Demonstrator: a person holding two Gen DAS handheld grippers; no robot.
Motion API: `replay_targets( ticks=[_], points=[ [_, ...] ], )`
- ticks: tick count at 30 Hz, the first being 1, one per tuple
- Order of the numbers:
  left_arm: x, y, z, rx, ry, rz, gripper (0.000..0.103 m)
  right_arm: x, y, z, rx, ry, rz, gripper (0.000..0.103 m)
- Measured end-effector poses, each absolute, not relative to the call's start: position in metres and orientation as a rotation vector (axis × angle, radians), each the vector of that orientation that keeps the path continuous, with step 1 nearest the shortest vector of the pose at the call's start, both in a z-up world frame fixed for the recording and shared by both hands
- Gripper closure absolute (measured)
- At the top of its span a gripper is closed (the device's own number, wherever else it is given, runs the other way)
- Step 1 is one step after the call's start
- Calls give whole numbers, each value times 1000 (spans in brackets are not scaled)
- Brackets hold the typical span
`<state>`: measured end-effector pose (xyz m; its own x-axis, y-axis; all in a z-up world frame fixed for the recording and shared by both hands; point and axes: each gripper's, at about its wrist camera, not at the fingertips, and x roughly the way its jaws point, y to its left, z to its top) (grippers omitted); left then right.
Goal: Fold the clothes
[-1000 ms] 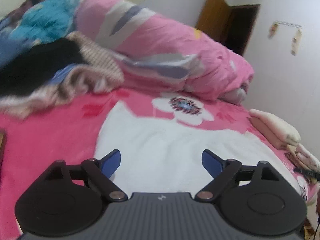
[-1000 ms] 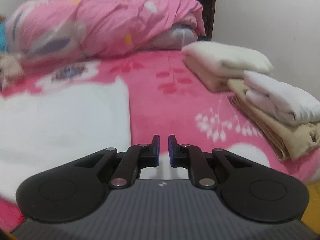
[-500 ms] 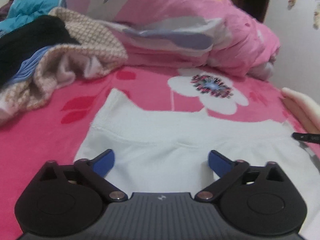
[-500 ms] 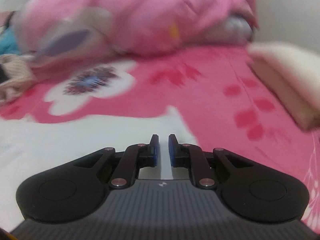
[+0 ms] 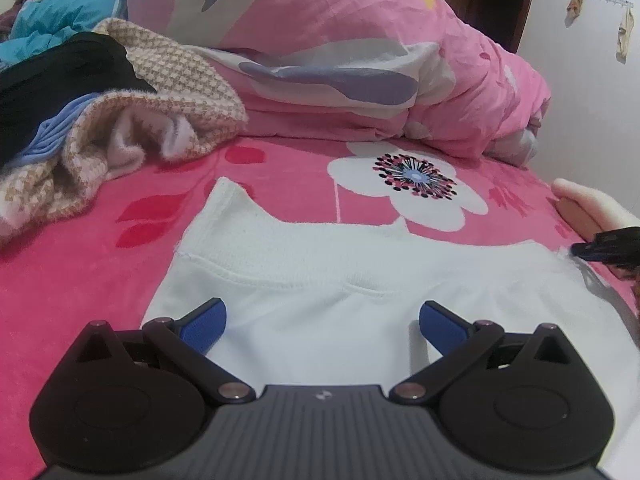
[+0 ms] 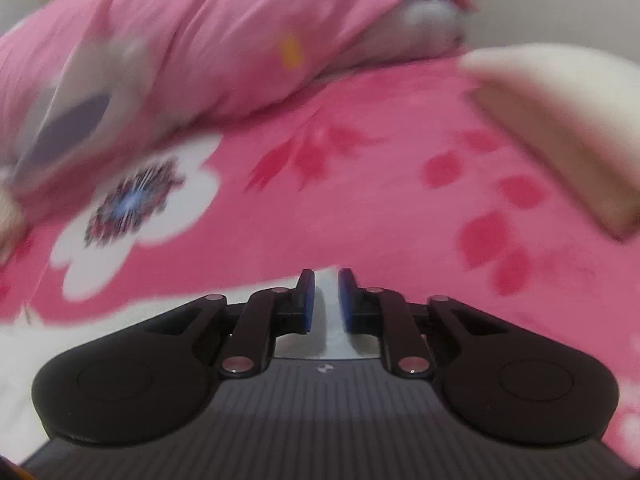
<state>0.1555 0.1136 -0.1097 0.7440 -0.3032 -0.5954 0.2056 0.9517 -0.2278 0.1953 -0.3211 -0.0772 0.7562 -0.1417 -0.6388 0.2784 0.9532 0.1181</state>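
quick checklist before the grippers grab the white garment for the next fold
1. White garment lies flat on the pink bedspread: ok.
2. Left gripper wide open over the garment, nothing held: ok.
3. Right gripper has just been opening, gap narrow, white cloth seen through it; pinched or not: cannot tell.
4. Houndstooth pile clear of the garment: ok.
5. Right wrist view sharp: not ok, blurred.
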Motion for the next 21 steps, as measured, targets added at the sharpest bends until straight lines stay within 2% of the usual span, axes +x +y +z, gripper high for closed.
replay_targets(
  ticks=[2,4,9,10,12,14,15,21],
  points=[
    [154,114,-110,-155,668,-280,0,177,-304,-63,179,655,-165,71],
    [154,115,-110,-157,664,-281,0,159,-282,-55,159,658,-32,49],
    [153,119,-111,-180,657,-290,0,149,-230,-84,-6,735,54,33],
    [153,119,-111,-181,656,-291,0,151,-227,-95,-18,742,28,25],
    [153,119,-112,-186,652,-292,0,146,-221,-104,-32,697,-5,18],
    [153,120,-112,-192,648,-294,0,143,-217,-105,-47,683,-45,5],
    [152,121,-112,-197,646,-296,0,142,-216,-106,-55,686,-65,1],
    [152,125,-113,-232,636,-308,0,141,-220,-110,-16,686,-76,1]
  ],
)
